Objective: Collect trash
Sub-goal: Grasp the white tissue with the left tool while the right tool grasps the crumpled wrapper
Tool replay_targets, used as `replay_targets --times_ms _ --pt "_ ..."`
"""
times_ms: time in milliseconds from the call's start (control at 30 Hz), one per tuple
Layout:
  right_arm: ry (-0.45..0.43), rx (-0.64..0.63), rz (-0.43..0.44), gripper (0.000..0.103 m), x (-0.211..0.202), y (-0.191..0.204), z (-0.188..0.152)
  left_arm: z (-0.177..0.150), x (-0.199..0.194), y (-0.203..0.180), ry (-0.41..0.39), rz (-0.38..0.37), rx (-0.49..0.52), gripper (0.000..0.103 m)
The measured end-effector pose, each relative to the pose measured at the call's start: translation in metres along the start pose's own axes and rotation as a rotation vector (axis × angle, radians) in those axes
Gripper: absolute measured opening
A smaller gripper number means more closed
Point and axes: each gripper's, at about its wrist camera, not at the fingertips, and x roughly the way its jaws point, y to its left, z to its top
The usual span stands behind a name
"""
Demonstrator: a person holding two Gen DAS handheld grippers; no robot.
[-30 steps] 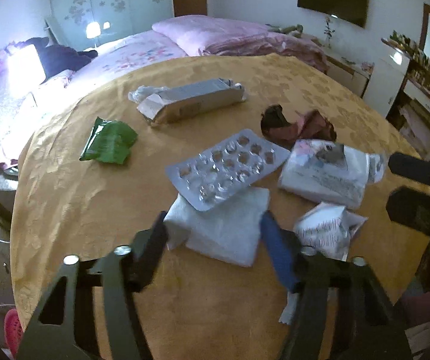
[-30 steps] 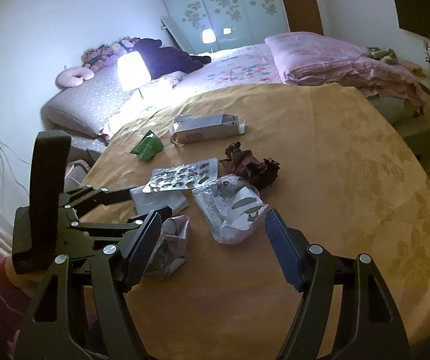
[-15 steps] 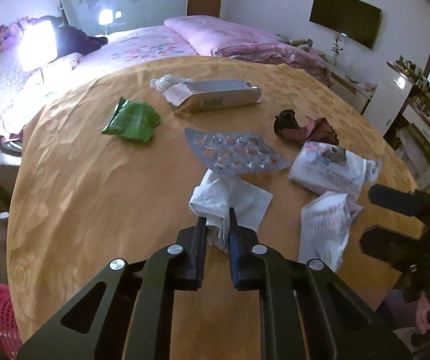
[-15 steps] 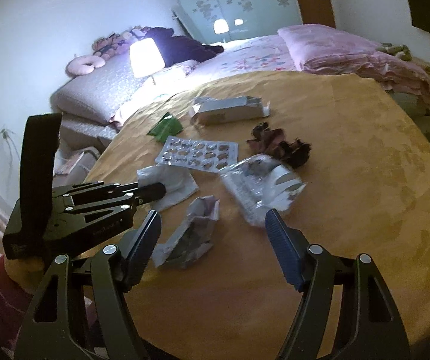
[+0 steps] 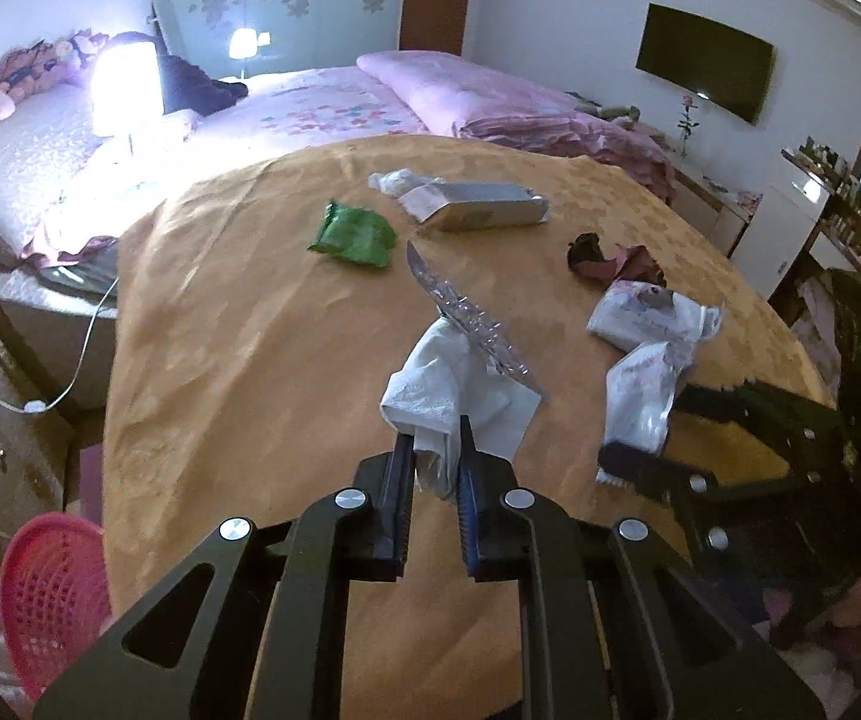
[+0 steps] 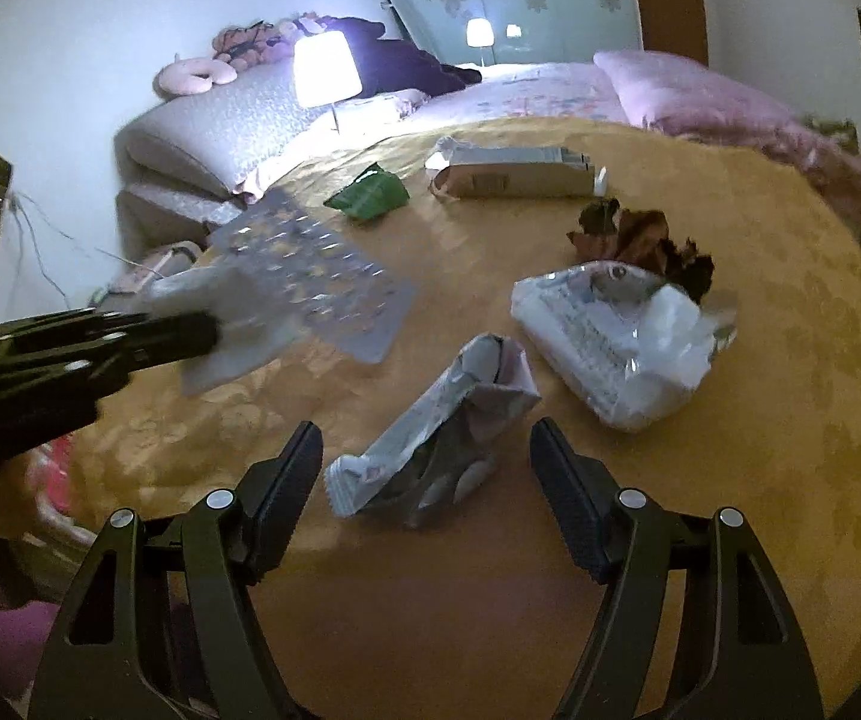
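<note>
My left gripper (image 5: 436, 450) is shut on a white tissue (image 5: 442, 390) and holds it above the round table (image 5: 220, 330). A silver blister pack (image 5: 466, 318) tilts up on the lifted tissue. In the right wrist view the same tissue (image 6: 232, 330) and blister pack (image 6: 316, 276) hang blurred at the left gripper's tip (image 6: 208, 330). My right gripper (image 6: 424, 462) stands open around a crumpled white wrapper (image 6: 448, 438) that lies on the table. That wrapper (image 5: 640, 396) shows between the right gripper's fingers (image 5: 628, 462) in the left wrist view.
More trash lies on the gold cloth: a green packet (image 5: 358, 234), a long grey carton (image 5: 478, 204), a dark red crumple (image 5: 604, 258) and a white plastic pack (image 5: 646, 312). A pink basket (image 5: 46, 588) sits on the floor at the left. A bed stands behind.
My left gripper closed on the tissue and lifted it back and left, tipping the blister pack up. My right gripper moved down and forward over the crumpled wrapper.
</note>
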Motion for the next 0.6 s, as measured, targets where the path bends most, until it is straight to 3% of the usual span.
replay_targets --times_ms 167,267,600 --pt "-0.007 -0.040 -0.026 0.045 0.006 0.005 0.003 -0.006 -0.012 0.013 0.000 0.020 -0.024 0.012" --pt "-0.002 -0.051 -0.013 0.037 0.008 0.009 0.004 -0.007 -0.019 0.017 -0.008 0.032 -0.032 0.012" --pt "-0.018 -0.037 0.060 0.030 -0.005 0.017 0.013 0.004 -0.045 0.016 -0.060 0.043 -0.022 0.012"
